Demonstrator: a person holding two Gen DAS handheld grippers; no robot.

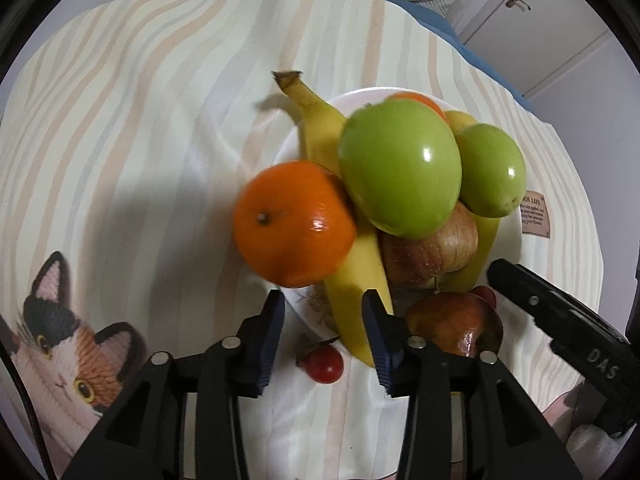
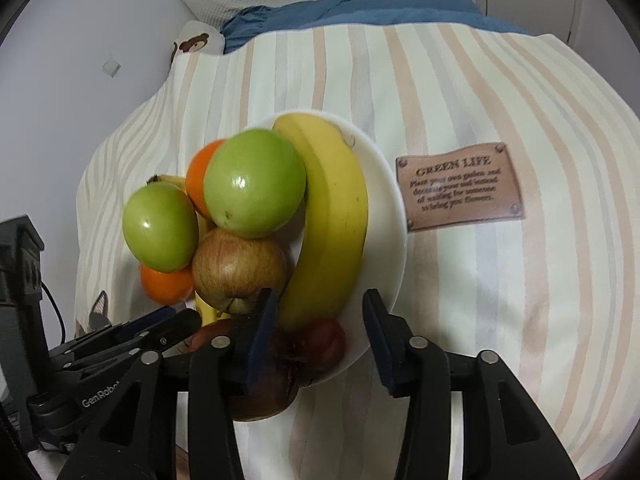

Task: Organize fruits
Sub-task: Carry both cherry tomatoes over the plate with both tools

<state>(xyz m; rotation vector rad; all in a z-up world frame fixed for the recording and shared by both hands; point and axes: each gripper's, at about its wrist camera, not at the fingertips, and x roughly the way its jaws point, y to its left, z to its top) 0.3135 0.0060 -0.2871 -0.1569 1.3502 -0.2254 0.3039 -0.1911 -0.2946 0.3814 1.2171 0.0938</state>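
Observation:
A white plate carries a heap of fruit: two green apples, bananas, an orange and a reddish apple. My left gripper is open at the plate's near rim, over a small red fruit lying on the cloth. A dark red apple sits beside its right finger. My right gripper is open over the near rim, where another small red fruit lies between its fingers without touching them.
A striped cloth covers the surface, with a cat print at the near left and a brown label right of the plate. Blue fabric and a pillow lie behind. A white cupboard door stands at the far right.

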